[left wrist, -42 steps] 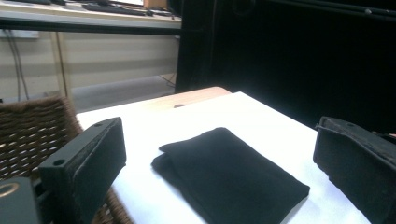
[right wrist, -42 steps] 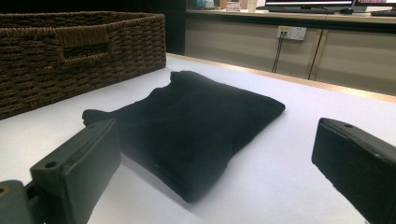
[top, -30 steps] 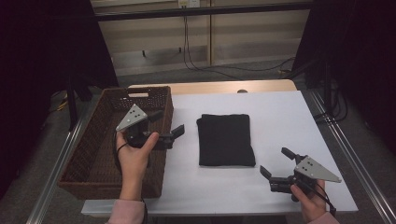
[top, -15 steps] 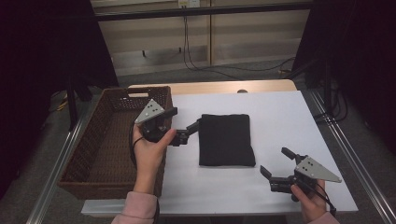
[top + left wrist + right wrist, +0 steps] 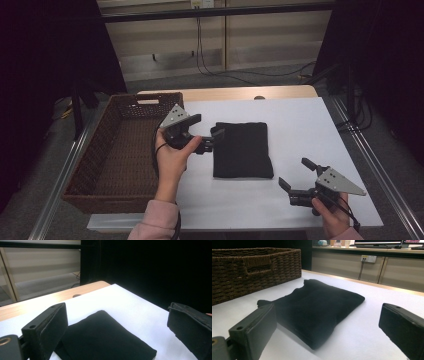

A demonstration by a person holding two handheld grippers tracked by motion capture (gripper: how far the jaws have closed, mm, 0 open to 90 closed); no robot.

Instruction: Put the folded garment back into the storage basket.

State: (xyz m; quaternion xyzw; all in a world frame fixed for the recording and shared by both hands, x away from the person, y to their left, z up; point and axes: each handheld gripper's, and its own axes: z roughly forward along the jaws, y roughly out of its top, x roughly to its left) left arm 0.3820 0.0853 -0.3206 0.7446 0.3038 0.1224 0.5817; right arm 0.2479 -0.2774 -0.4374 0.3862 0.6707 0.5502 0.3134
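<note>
White table [image 5: 300, 125] carries a folded black cloth [image 5: 243, 149], judged soft, light and limp: grip its thick left edge, where the empty, wide-open left hand-held gripper [image 5: 214, 140] sits; right hand-held gripper [image 5: 296, 176] likewise.

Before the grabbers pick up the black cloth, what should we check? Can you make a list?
1. Left gripper open: ok, fingers spread wide in its own view.
2. Left gripper at the cloth: ok, it sits at the cloth's left edge.
3. Right gripper open: ok.
4. Right gripper near the cloth: not ok, it is apart, toward the table's near right corner.
5. Cloth folded and flat on the table: ok.
6. Basket has room: ok, it looks empty.
</note>
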